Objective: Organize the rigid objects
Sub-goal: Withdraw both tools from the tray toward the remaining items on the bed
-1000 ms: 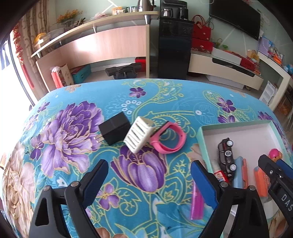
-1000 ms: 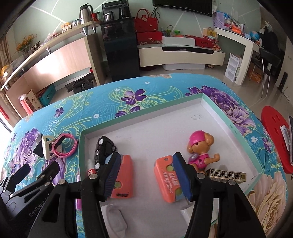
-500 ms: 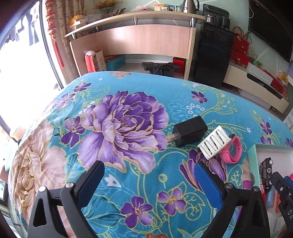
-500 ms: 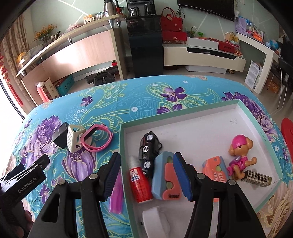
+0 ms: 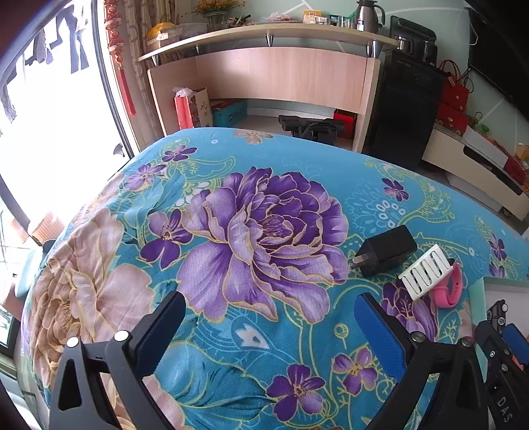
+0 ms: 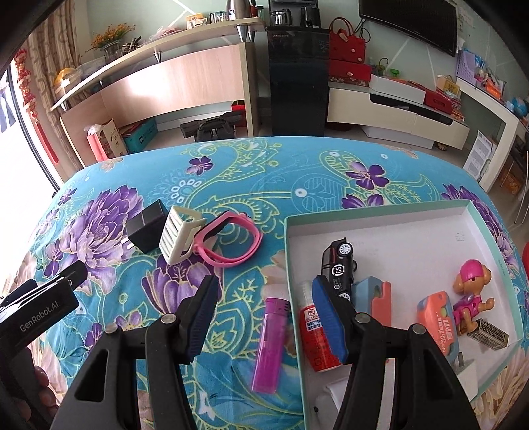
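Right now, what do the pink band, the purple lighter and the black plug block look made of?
Pink band: likely silicone or soft rubber; matte, thin loop sagging out of round.
Purple lighter: translucent plastic, glossy; the body glows through.
Black plug block: hard plastic, satin with soft highlights; its prongs look metal.

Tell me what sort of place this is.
Most likely a home living room: a wall-mounted TV above a low media cabinet, a long wall shelf holding a thermos and flowers, and a table under a floral cloth.
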{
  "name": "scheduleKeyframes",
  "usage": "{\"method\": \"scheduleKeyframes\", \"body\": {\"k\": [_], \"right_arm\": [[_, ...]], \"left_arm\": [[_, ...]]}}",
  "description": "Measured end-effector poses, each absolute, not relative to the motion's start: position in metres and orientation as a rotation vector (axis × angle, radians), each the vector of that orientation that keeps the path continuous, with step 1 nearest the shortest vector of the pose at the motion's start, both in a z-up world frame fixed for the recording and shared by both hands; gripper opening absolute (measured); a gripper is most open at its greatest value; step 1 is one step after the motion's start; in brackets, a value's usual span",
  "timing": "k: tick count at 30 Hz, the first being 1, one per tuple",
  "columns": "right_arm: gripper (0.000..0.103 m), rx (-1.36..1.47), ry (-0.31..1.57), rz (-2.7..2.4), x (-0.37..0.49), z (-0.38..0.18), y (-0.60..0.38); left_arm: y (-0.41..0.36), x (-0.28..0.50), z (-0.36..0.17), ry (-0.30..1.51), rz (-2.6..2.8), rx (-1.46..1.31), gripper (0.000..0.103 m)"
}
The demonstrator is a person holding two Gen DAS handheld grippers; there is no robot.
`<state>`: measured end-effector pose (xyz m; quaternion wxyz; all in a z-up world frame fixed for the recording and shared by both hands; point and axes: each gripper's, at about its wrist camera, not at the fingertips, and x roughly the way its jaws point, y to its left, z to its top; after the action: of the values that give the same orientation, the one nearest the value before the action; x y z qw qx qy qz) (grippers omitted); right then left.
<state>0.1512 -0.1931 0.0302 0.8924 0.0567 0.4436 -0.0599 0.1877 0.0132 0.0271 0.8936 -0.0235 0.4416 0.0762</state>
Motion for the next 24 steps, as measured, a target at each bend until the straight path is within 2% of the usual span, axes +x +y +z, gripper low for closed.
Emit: {"method": "scheduleKeyframes", "body": {"k": [1,2,13,24], "right_arm": [[0.075,0.113,0.92,-0.123,0.152,0.029,-0.191],[0.077,0.114,0.915,-0.118,0.153,0.029,-0.19],[0.077,0.136,0.932,-0.14,0.161,0.017,-0.196],[0.077,0.216,0.885,-0.202,0.143,0.03,-0.227]], "left_arm": [[0.014,0.189,0.027,0.915,0.164,-0.049,0.103],[0.014,0.19,0.027,0.914,0.167,-0.052,0.103],[-0.001,0.227,0.022,0.935,0.113,-0.091,0.103],[-0.004,0.225,0.0,0.975,0.009,-0.069,0.103]]}}
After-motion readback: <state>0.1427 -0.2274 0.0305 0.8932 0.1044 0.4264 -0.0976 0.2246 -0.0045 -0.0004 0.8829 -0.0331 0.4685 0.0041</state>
